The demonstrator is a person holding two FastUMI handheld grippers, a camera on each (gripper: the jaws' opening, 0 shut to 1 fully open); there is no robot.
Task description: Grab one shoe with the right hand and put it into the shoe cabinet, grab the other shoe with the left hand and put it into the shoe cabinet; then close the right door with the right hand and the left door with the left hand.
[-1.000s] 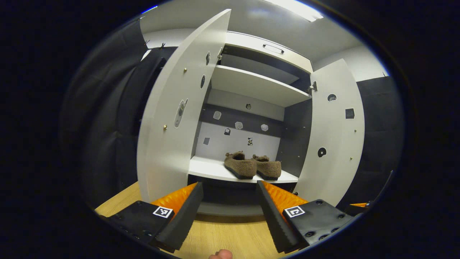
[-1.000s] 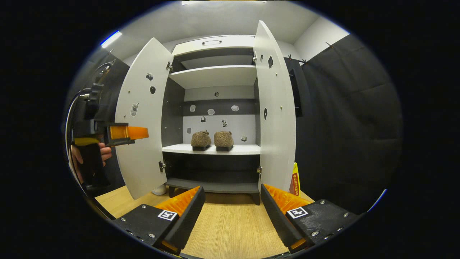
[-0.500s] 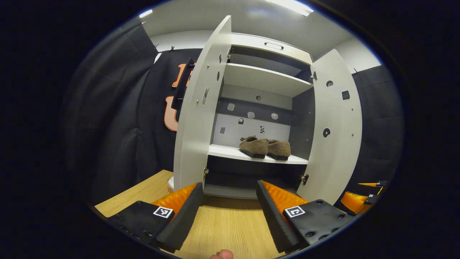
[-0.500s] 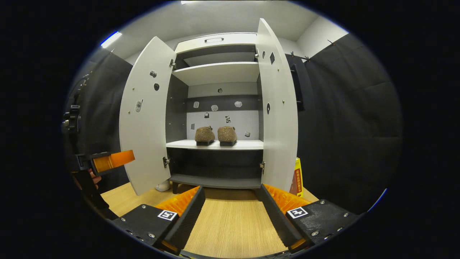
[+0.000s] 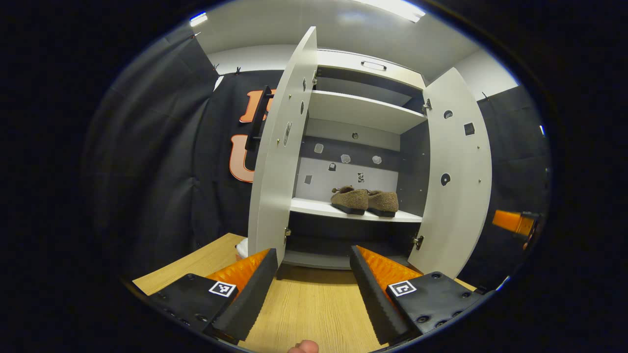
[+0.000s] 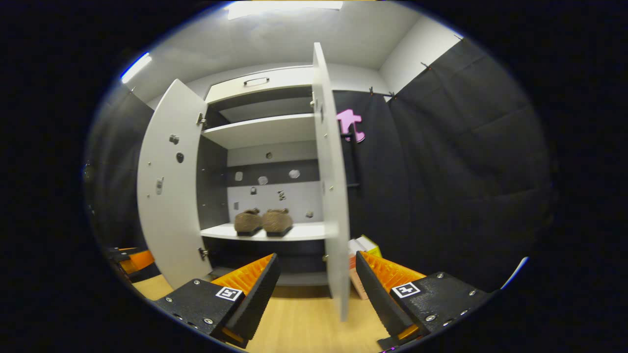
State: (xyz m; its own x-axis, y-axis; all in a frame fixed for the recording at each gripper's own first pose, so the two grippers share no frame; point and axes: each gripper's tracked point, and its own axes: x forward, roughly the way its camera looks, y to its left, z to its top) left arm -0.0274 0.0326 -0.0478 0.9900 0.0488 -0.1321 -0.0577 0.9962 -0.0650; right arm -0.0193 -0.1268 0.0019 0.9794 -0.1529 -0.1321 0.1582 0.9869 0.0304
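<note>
Jaws of both grippers, left gripper (image 5: 310,287) and right gripper (image 6: 314,289), spread wide, empty.
Ahead of them, two fuzzy brown shoes (image 5: 364,200) sit inside the open white wooden shoe cabinet (image 5: 360,110).

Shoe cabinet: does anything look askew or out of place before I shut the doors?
Nothing stands out. Both shoes sit side by side, upright, on the middle shelf, clear of its front edge. The left door and right door hang open and straight. Both tongs, left and right, are open and empty.
</note>
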